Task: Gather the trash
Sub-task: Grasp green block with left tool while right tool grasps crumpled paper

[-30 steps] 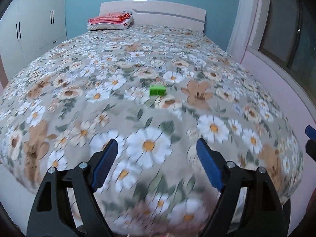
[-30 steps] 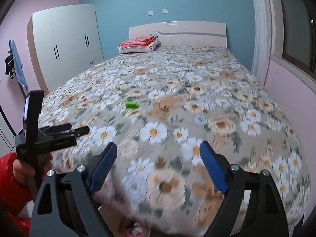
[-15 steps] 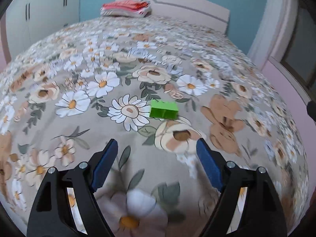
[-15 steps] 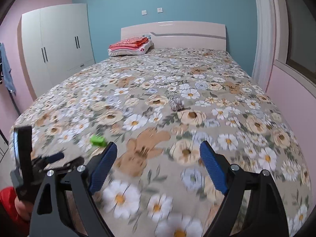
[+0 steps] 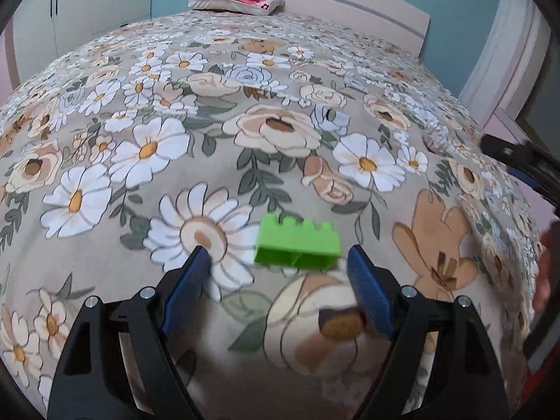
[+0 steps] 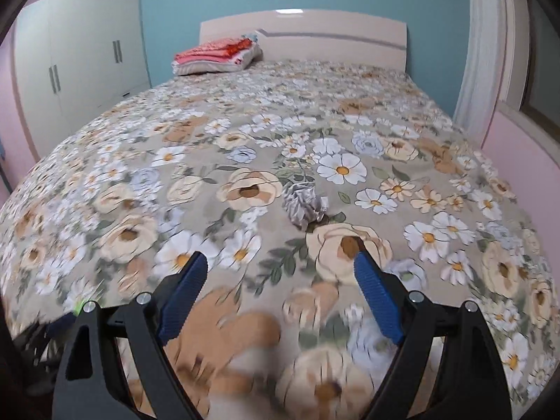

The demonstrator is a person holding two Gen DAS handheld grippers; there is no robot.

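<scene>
A green toy brick (image 5: 297, 245) lies on the floral bedspread (image 5: 210, 112). My left gripper (image 5: 278, 260) is open just above the spread, with the brick slightly ahead of and between its blue fingertips, nearer the right one. A crumpled grey-white paper ball (image 6: 303, 204) lies on the bedspread (image 6: 210, 147) in the right wrist view. My right gripper (image 6: 280, 264) is open and empty, a short way before the ball. The ball also shows far right in the left wrist view (image 5: 435, 138).
A folded red blanket on a pillow (image 6: 217, 56) lies at the headboard (image 6: 315, 35). White wardrobes (image 6: 80, 66) stand to the left. A pink wall and window sill (image 6: 518, 133) run along the bed's right side. The right gripper's body (image 5: 518, 164) shows at the left view's right edge.
Both grippers have moved forward over the bed. The green brick has come close to the left fingertips and the paper ball closer to the right ones. Both stay open.
</scene>
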